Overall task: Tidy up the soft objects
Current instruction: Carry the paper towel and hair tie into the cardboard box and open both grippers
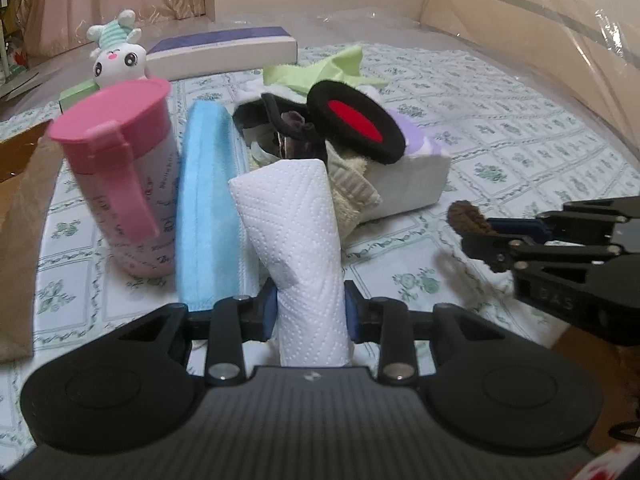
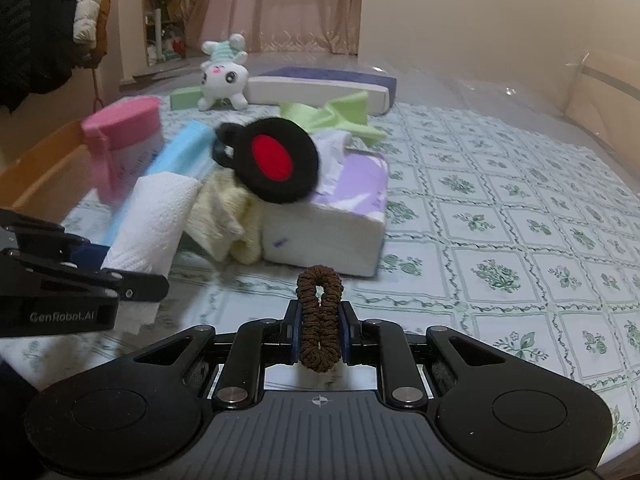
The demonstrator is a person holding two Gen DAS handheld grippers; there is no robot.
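Observation:
My left gripper (image 1: 311, 312) is shut on a folded white paper towel (image 1: 296, 224), held upright above the table; it also shows in the right wrist view (image 2: 148, 224). My right gripper (image 2: 319, 328) is shut on a brown hair scrunchie (image 2: 319, 316), also seen at the right of the left wrist view (image 1: 466, 216). Behind lie a black earmuff with red centre (image 1: 352, 120), a blue mask pack (image 1: 208, 200), a yellow cloth (image 2: 228, 216), a green cloth (image 2: 340, 114) and a tissue pack (image 2: 340, 216).
A pink-lidded cup (image 1: 116, 176) stands at the left. A white plush bunny (image 2: 222, 74), a green box (image 2: 185, 99) and a long white-purple box (image 2: 320, 88) are at the back. A floral tablecloth (image 2: 520, 220) covers the table. A brown bag (image 1: 20, 240) is far left.

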